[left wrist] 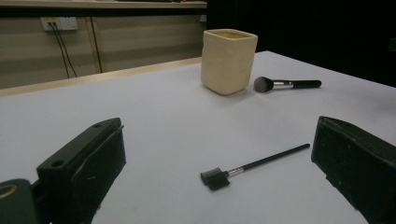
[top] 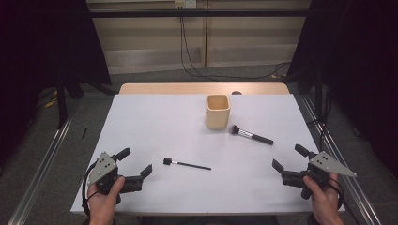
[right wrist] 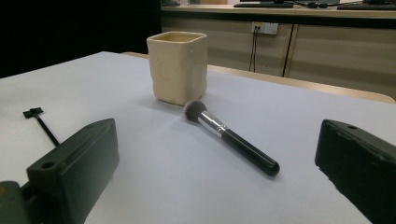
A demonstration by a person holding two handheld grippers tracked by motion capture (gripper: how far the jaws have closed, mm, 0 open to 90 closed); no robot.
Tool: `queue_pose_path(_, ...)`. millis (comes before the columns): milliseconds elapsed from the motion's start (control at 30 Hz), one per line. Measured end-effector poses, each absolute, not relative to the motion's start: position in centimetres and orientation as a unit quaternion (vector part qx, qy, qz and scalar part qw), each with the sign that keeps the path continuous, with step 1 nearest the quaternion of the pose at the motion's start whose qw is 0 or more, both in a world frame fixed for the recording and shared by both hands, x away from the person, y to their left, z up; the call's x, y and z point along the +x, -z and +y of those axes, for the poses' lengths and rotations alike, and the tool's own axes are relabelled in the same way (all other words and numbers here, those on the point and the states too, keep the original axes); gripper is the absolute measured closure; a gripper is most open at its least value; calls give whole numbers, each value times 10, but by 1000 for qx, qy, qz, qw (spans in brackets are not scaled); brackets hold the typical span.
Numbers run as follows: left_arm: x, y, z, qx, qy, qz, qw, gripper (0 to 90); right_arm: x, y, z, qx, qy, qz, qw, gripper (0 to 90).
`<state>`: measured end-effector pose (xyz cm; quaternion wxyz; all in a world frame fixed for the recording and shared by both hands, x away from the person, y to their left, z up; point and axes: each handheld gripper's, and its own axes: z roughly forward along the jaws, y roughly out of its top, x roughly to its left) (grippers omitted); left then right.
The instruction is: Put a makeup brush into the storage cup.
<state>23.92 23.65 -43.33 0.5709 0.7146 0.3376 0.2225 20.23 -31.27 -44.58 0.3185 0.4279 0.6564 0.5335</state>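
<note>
White table [top: 155, 122] with a wooden far edge, grey carpet around it — black cables [top: 187, 56] dangling from a wall socket [top: 184, 4] behind.

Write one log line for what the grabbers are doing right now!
left gripper: open, empty | right gripper: open, empty | thin brush, powder brush: lying flat | cup: upright

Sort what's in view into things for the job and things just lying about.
For the job:
- thin brow brush
- powder brush
- cream cup
- left gripper, open
- right gripper, open

Lying about:
- wall cables
- wall socket
</note>
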Motion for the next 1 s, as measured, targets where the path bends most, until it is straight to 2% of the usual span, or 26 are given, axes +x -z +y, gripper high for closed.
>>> queue_pose_path(500,239,431,235,715,-217,334,574,27,206,448,-307,423,-530,668,308,0)
queue_pose_path(1000,248,420,213,724,-218,308,577,25,207,449,-306,421,-531,671,302,0)
